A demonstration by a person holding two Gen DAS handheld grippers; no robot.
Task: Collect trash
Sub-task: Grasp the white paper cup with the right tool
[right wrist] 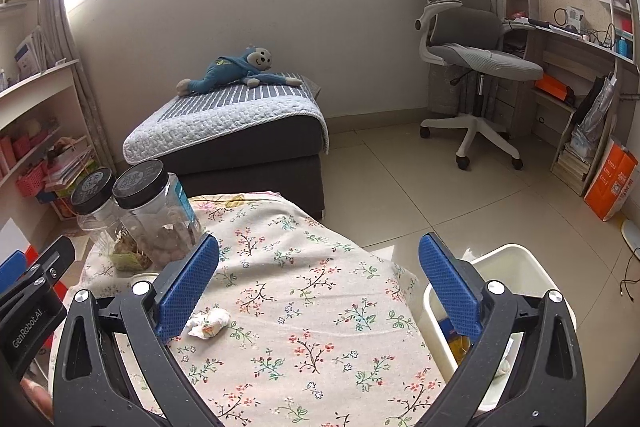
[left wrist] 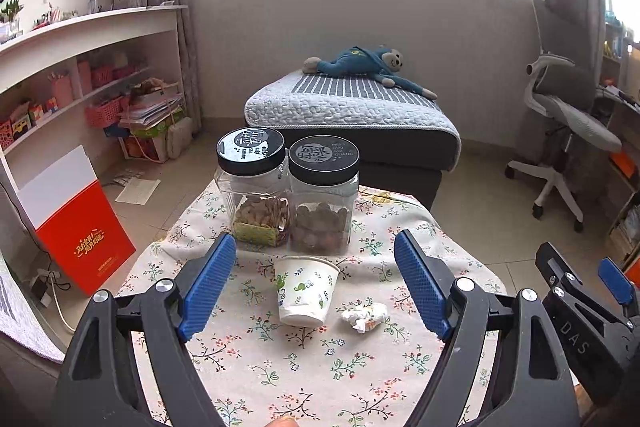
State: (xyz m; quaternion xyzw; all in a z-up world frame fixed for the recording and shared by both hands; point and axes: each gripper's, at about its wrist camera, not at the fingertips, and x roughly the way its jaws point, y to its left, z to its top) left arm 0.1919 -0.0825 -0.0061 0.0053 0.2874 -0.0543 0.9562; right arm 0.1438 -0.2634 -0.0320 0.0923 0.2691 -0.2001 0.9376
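Left gripper wide open, empty, paper cup between its jaws but untouched. Right gripper also wide open, empty; crumpled wrapper lies just beside its left pad. Both items sit on the floral counter. Judgement: lower each gripper squarely, close gently on the cup so it does not crush. White bin beside the counter holds some scraps. Two jars hold nuts.

Both tools wide apart, empty
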